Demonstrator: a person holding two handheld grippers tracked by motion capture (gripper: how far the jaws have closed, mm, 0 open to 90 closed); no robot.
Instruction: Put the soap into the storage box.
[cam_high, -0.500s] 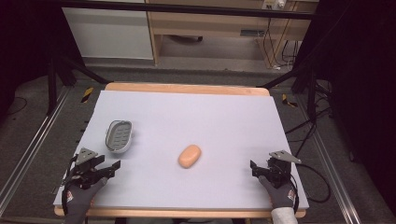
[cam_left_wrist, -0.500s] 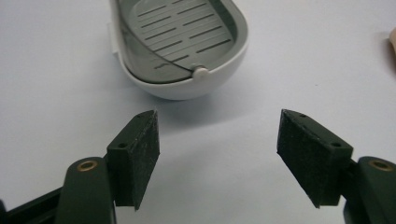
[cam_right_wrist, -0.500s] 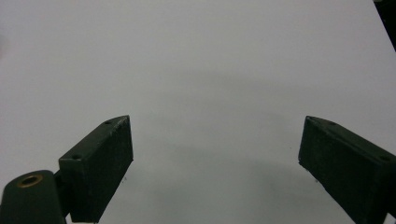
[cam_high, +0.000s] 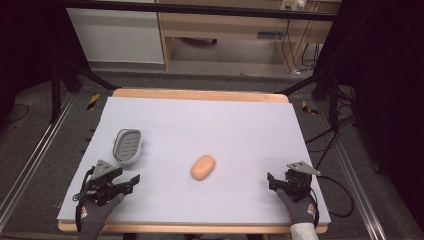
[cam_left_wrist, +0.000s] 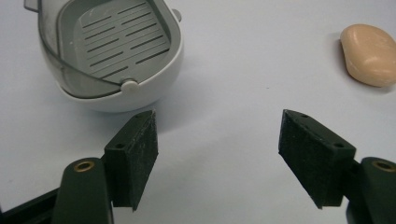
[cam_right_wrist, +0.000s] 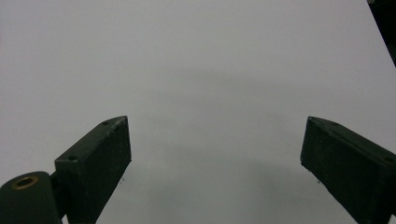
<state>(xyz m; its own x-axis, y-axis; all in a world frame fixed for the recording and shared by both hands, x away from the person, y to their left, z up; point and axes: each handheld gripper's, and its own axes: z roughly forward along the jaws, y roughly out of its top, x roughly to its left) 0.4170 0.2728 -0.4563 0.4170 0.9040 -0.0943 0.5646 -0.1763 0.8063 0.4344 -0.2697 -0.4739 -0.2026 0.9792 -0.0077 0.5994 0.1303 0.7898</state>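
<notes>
At the near edge of the big white table top (cam_high: 210, 120), a person's gloved hands hold two black tongs. The left gripper (cam_high: 131, 181) sits at the near left. Its jaws are spread wide apart and there is nothing between them. The right gripper (cam_high: 270, 181) sits at the near right. Its jaws are wide apart too, and they hold nothing. In the right gripper view there is bare white table in front of them.

A little farther in, between the two grippers and nearer the middle of the table, lies a smooth peach-coloured oval bar of soap (cam_high: 203, 167). It rests flat on the table and nothing touches it. In the left gripper view the soap (cam_left_wrist: 370, 53) is off to the far right.

Farther back on the left stands a grey and white oval plastic soap dish with slots in its floor (cam_high: 127, 146). It is just beyond the left gripper, not touching it, and it is empty. The dish and the soap are well apart.
</notes>
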